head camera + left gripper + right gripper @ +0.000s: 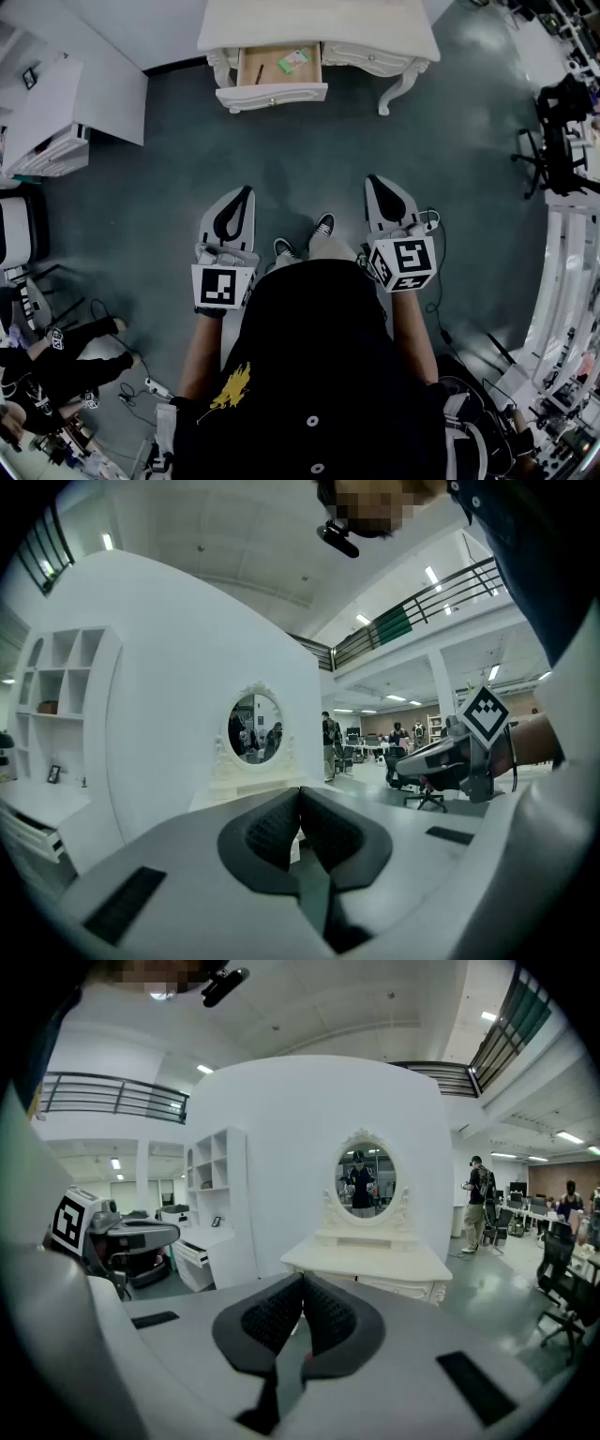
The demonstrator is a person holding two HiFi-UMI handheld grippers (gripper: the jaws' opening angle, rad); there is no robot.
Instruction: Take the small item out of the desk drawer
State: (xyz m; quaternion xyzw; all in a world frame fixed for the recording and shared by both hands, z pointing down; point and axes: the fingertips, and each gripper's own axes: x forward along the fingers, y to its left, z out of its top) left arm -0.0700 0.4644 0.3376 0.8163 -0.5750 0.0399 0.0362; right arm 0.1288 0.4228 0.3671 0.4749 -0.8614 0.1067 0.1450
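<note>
A cream dressing desk [319, 26] stands at the top of the head view, its left drawer [272, 94] pulled open. Inside the drawer lie a small green item [293, 61] and a thin dark stick [259, 74]. My left gripper [247, 191] and right gripper [374, 180] are held side by side over the floor, well short of the desk, both shut and empty. In the right gripper view the desk [366, 1260] with its oval mirror [367, 1180] is straight ahead beyond the closed fingertips [302, 1281]. The left gripper view shows the same mirror [254, 727] past its closed fingertips [300, 794].
A white shelf unit with drawers [56, 122] stands at the left. Office chairs and equipment [562, 122] crowd the right side, and cables and gear [56, 375] lie at the lower left. My feet [309, 239] stand on grey floor between the grippers.
</note>
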